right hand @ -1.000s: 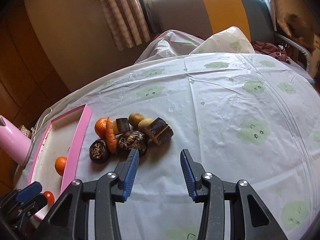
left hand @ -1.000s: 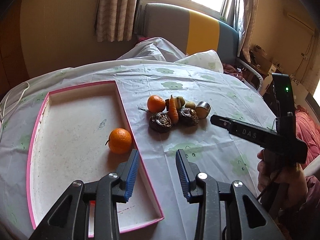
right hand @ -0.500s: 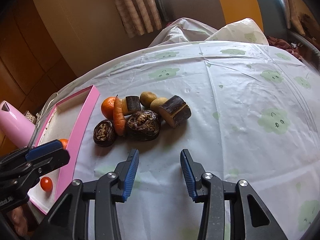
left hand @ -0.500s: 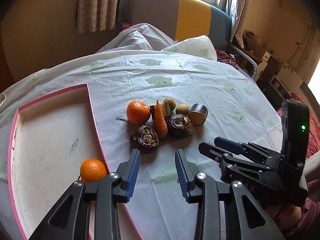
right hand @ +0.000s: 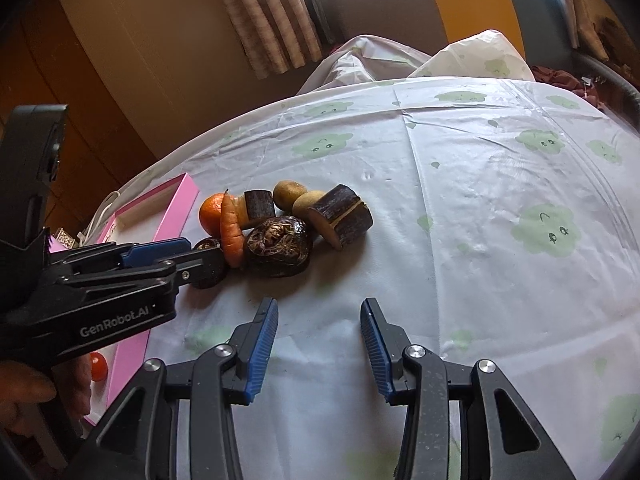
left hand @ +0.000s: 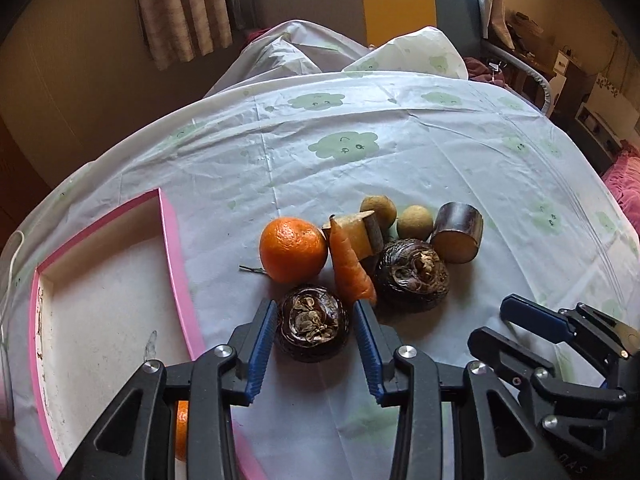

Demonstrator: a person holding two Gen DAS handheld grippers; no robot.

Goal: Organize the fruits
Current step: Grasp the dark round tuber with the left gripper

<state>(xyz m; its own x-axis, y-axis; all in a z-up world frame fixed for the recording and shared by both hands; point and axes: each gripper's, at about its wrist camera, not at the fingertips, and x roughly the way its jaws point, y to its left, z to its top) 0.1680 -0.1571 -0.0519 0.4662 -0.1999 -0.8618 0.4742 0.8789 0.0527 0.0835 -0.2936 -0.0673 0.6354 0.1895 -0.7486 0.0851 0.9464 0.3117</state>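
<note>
A pile of produce lies on the table: an orange (left hand: 293, 255), a carrot (left hand: 350, 272), two dark wrinkled passion fruits (left hand: 313, 327) (left hand: 414, 274), two kiwis (left hand: 378, 210) (left hand: 417, 222) and two cut dark-skinned chunks (left hand: 458, 237) (left hand: 360, 232). My left gripper (left hand: 315, 320) is open, its jaws on either side of the nearer passion fruit. A pink tray (left hand: 174, 240) at the left holds another orange (left hand: 182, 434), mostly hidden. My right gripper (right hand: 318, 322) is open and empty, short of the pile (right hand: 278, 242).
A cloud-print cloth (left hand: 400, 140) covers the table. A small red tomato (right hand: 98, 366) lies in the tray's near end. A sofa (left hand: 360, 4) and curtains stand beyond the far edge. My right gripper also shows in the left wrist view (left hand: 516, 330).
My left gripper has moved right from over the tray to the pile and now straddles the nearer passion fruit. My right gripper has moved closer to the pile.
</note>
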